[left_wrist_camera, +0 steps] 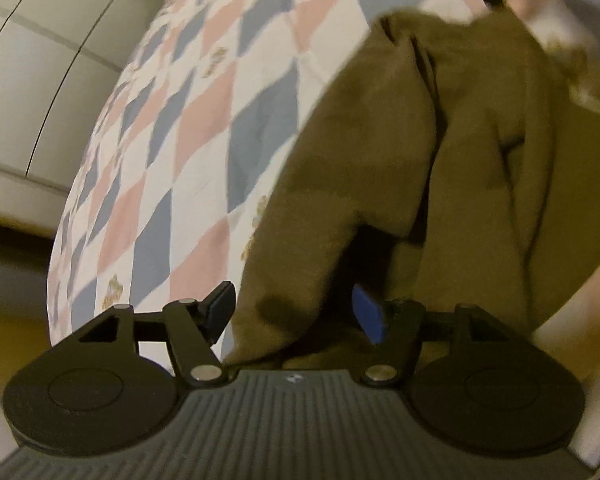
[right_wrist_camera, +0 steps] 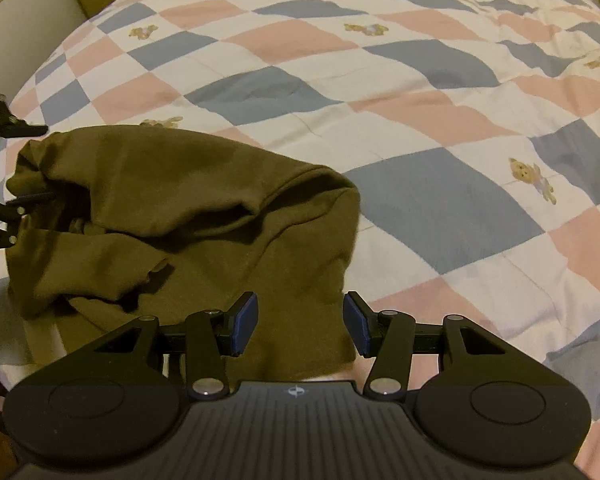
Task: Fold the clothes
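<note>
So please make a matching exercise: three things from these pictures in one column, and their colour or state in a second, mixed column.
Things:
1. garment
2. quilt
3. right gripper

Descriptions:
a. open, cloth lying between its pads
b. olive green, bunched up
c. chequered pink, blue and white

Pairs: 1-b, 2-c, 3-a

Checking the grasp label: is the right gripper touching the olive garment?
Cannot tell. In the right wrist view the right gripper is open with the olive garment lying between its fingers, but no clear contact or gap shows.
</note>
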The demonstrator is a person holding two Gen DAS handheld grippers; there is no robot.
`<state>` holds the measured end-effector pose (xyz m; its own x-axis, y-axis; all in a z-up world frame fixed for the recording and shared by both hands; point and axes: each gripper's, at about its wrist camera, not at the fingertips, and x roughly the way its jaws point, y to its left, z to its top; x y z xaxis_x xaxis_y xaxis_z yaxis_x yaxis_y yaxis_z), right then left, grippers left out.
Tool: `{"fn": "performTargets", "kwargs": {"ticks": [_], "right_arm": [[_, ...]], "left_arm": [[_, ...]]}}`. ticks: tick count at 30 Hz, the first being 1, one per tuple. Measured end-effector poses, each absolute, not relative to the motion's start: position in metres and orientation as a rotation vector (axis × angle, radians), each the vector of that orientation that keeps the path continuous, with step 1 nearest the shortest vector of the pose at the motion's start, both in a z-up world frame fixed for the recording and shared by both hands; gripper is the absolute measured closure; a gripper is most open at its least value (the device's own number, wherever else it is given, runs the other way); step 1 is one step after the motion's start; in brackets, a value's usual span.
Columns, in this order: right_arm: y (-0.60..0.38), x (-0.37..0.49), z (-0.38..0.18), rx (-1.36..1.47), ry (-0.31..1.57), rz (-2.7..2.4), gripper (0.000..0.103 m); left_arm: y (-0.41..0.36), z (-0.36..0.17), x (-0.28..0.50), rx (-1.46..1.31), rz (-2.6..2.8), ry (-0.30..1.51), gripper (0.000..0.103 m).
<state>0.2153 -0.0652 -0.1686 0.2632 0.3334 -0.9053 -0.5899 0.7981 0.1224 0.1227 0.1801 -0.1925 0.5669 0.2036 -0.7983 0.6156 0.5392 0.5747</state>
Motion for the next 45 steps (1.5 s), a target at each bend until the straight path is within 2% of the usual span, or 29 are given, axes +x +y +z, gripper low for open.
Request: {"fn": "performTargets", "kwargs": {"ticks": [1,2,4,9,12,13,14,15,18,20,21,24,26,28,36,37,39,42,45], "right_arm": [[-0.065,0.218,-0.170,-0.260,1.140,0.634,0.050],[-0.065,0.222,-0.172,-0.259,1.134,0.633,0.048],[-0.066,0.231,-0.177,-0.251,1.125,0.627,0.046],[-0.069,0.265,-0.193,-0.159,1.132,0.594,0.046],[-0.068,0.287,-0.207,-0.095,1.142,0.584,0.046],[-0.066,0.294,-0.212,-0.078,1.148,0.586,0.046],[-0.064,0.299,-0.218,-0.064,1.154,0.593,0.046],[-0.062,0.304,-0.222,-0.054,1.160,0.602,0.047],[-0.053,0.311,-0.232,-0.036,1.174,0.641,0.047],[-0.046,0.314,-0.236,-0.026,1.185,0.669,0.047],[-0.044,0.315,-0.238,-0.029,1.192,0.673,0.047],[-0.040,0.315,-0.241,-0.018,1.202,0.677,0.049],[-0.040,0.314,-0.243,-0.008,1.211,0.675,0.051],[-0.042,0.313,-0.244,-0.001,1.221,0.678,0.053],[-0.053,0.301,-0.242,-0.008,1.221,0.657,0.056],[-0.052,0.299,-0.242,-0.013,1.215,0.650,0.059],[-0.052,0.299,-0.241,-0.013,1.208,0.638,0.060],[-0.052,0.299,-0.237,-0.004,1.199,0.626,0.060],[-0.053,0.299,-0.235,0.003,1.203,0.628,0.060]], "left_arm": [[0.183,-0.201,0.125,1.028,-0.309,0.977,0.056],[0.188,-0.206,0.129,1.033,-0.308,0.974,0.080],[0.201,-0.208,0.142,0.977,-0.292,0.975,0.095],[0.255,-0.184,0.189,0.570,-0.153,1.039,0.097],[0.291,-0.189,0.214,0.345,-0.056,1.115,0.096],[0.300,-0.193,0.220,0.283,-0.035,1.144,0.091],[0.306,-0.199,0.224,0.233,-0.021,1.167,0.079],[0.312,-0.204,0.229,0.184,-0.006,1.189,0.074],[0.317,-0.217,0.226,0.144,-0.015,1.202,0.070],[0.317,-0.222,0.223,0.128,-0.056,1.221,0.061],[0.315,-0.221,0.218,0.145,-0.072,1.218,0.059],[0.308,-0.221,0.208,0.232,-0.092,1.197,0.061],[0.307,-0.224,0.208,0.276,-0.091,1.188,0.075],[0.302,-0.229,0.211,0.330,-0.121,1.186,0.080],[0.275,-0.232,0.196,0.660,-0.220,1.052,0.077],[0.277,-0.233,0.197,0.672,-0.215,1.042,0.078],[0.294,-0.228,0.214,0.548,-0.149,1.050,0.078],[0.339,-0.206,0.237,0.158,0.002,1.054,0.078],[0.347,-0.189,0.230,0.063,-0.004,1.035,0.078]]}}
